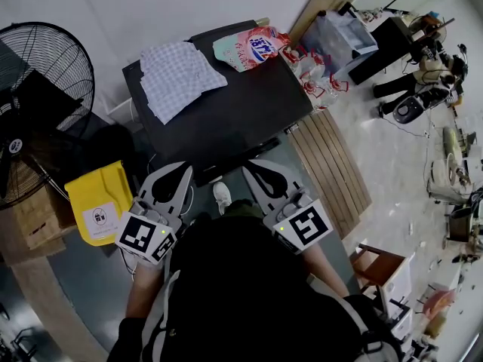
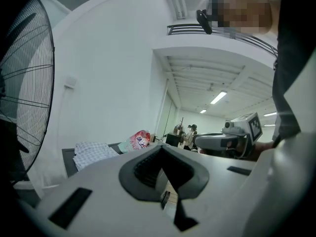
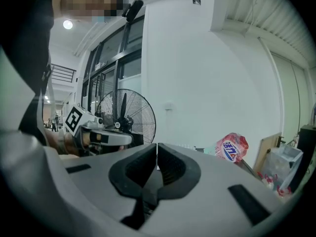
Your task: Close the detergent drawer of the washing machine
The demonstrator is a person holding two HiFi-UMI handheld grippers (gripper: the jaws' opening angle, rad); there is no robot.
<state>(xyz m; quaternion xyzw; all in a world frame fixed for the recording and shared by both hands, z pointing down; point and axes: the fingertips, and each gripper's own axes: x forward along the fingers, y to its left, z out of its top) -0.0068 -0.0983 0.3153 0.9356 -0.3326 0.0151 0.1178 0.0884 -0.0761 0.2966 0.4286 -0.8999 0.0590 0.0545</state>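
The black washing machine (image 1: 234, 104) is seen from above, with a checked cloth (image 1: 177, 74) and a pink detergent bag (image 1: 253, 49) on its top. A dark ledge (image 1: 240, 157) runs along its near front edge; I cannot tell whether this is the drawer. My left gripper (image 1: 183, 170) and right gripper (image 1: 249, 173) hover side by side just short of that edge, both shut on nothing. In the left gripper view the jaws (image 2: 160, 152) meet, and the cloth (image 2: 91, 152) and bag (image 2: 138, 140) lie beyond. The right gripper's jaws (image 3: 157, 149) also meet, near the bag (image 3: 232, 147).
A large standing fan (image 1: 38, 104) is at the left, with a yellow container (image 1: 99, 200) and cardboard boxes below it. A slatted wooden board (image 1: 332, 172) lies on the floor right of the machine. A white shoe (image 1: 222, 196) shows between the grippers.
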